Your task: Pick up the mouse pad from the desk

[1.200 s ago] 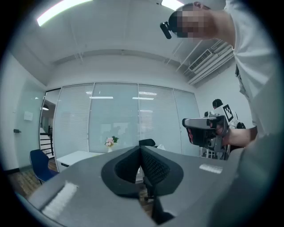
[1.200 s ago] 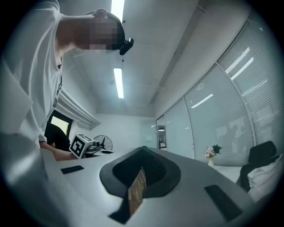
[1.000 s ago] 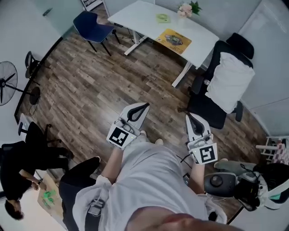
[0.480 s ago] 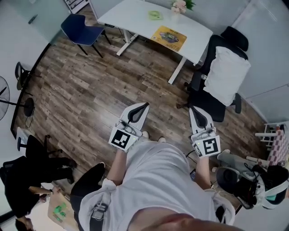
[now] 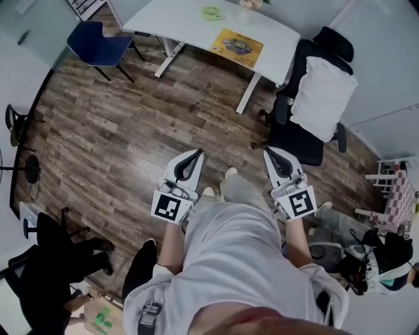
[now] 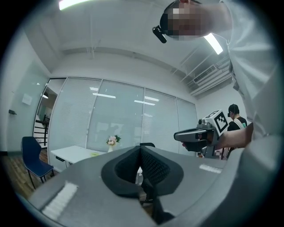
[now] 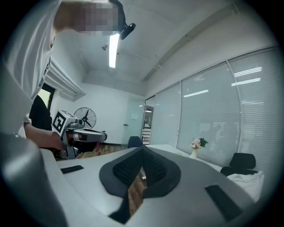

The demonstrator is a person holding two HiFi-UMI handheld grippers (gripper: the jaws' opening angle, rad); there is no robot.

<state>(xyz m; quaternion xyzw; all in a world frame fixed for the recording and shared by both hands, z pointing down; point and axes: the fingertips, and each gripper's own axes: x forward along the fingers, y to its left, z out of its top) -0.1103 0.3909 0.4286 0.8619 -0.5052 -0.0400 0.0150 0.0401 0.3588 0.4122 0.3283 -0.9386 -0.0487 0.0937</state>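
**Step in hand: approach.** Judged from the layout, the pad has not been reached. Both tongs are over the wood floor, well short of the bench.

**Head view, left to right**
- Blue chair (image 5: pixel 98 44): just left of the bench (image 5: pixel 177 23).
- Left tongs (image 5: pixel 198 153): jaws together, nothing between them. They are well apart from the bench on its near side, tips toward it.
- Pad (image 5: pixel 237 48): yellow, flat on the bench near its front edge, right of centre. A green item (image 5: pixel 211 12) lies farther back on the bench.
- Right tongs (image 5: pixel 268 152): jaws together, empty. They are also well apart from the bench on its near side.
- Black chair (image 5: pixel 298 147), carrying a white cushion (image 5: pixel 324 88): just right of the bench.

**Next move (judgement)**
1. Carry both tongs to the front edge of the bench.
2. Open at least one pair before contact.
3. The pad looks thin and lies flat. One jaw will probably have to slide under an edge, or the pad must first be drawn past the bench edge.

**Hidden or unclear**
- The far edge of the bench is cut off by the top of the frame.
- The print on the pad is too small to read.
- Both gripper views show the bench only at a distance, and the pad cannot be made out there.
- The person's torso hides the floor nearest the camera
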